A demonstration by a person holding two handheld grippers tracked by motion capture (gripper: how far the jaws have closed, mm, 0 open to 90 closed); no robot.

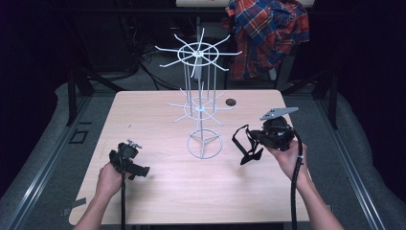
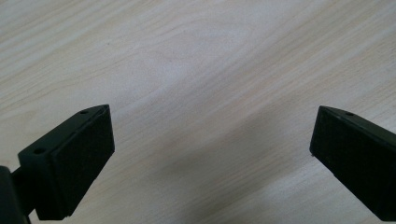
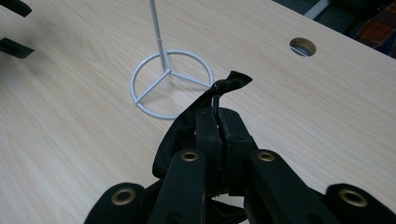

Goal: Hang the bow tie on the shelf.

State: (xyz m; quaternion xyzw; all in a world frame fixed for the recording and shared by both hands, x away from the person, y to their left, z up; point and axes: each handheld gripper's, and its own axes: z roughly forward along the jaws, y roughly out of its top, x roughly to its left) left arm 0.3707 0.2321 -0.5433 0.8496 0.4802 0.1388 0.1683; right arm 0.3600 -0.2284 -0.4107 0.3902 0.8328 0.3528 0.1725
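The right gripper (image 3: 217,135) has its jaws squeezed on a black strap (image 1: 246,143) near the white wire rack (image 1: 201,96). The left gripper (image 2: 212,154) has its jaws wide apart over the table (image 1: 158,187).

The counter (image 1: 158,191) is evenly lit from above while the room around it sinks into near-black; in the left gripper view a soft grey shadow spreads between the tongs; in the right gripper view the nearest black parts blur, the wood grain stays crisp.
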